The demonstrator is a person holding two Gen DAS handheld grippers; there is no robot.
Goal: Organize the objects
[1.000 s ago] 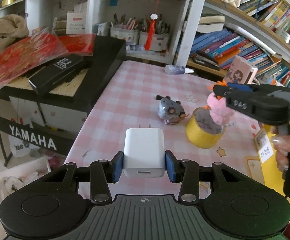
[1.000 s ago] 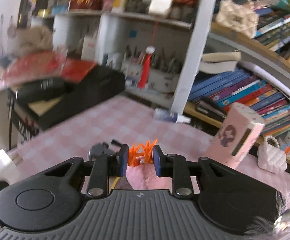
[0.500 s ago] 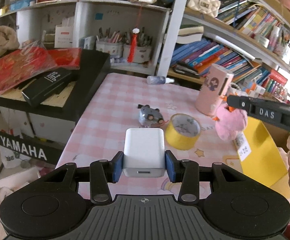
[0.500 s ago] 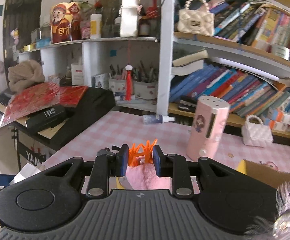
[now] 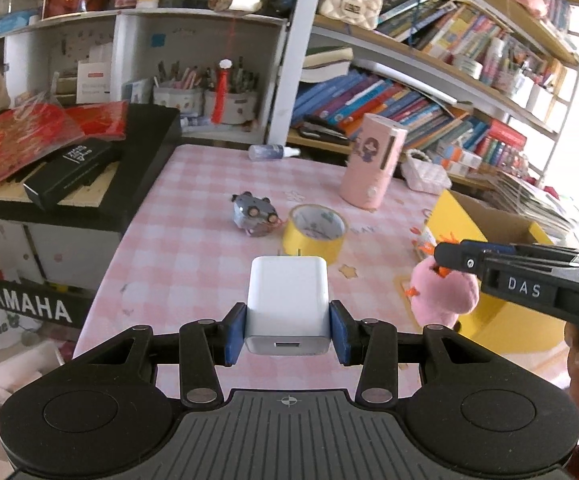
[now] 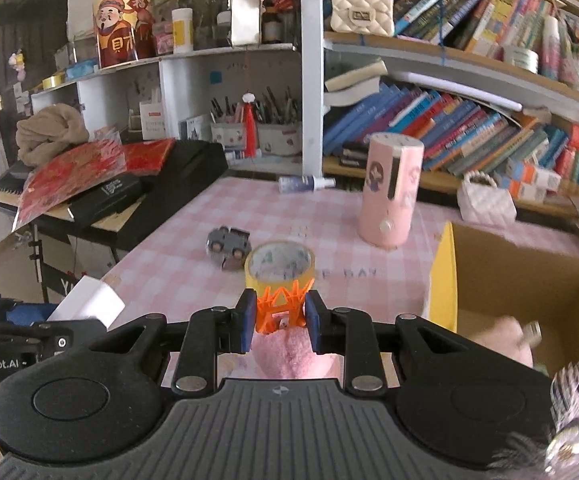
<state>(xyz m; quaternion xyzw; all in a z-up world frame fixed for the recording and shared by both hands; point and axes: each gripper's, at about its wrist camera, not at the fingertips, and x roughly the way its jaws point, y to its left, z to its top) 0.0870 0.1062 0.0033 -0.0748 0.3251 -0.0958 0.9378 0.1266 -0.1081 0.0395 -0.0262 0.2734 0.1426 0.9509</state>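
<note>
a: what's in the yellow cardboard box (image 6: 489,280) at the table's right edge?

b: plain brown inside, flaps up. something pale pink and fuzzy lies at its bottom, too blurred to name.

a: and the tools?

b: the left gripper (image 5: 287,332) pinches a smooth white charger block (image 5: 288,300), prongs pointing away, above the near edge of the pink checked table (image 5: 209,184). the right gripper (image 6: 281,322) squeezes the spiky orange plastic top of a pink plush toy (image 6: 289,354), held just left of the box.

a: on the table itself?

b: a glossy yellow tape roll (image 5: 314,232) mid-table, a small grey toy car (image 5: 254,216) tipped on its side touching it, a tall rounded pink case (image 5: 371,164) upright toward the far edge, and a clear spray bottle (image 5: 273,152) lying at the far edge.
</note>
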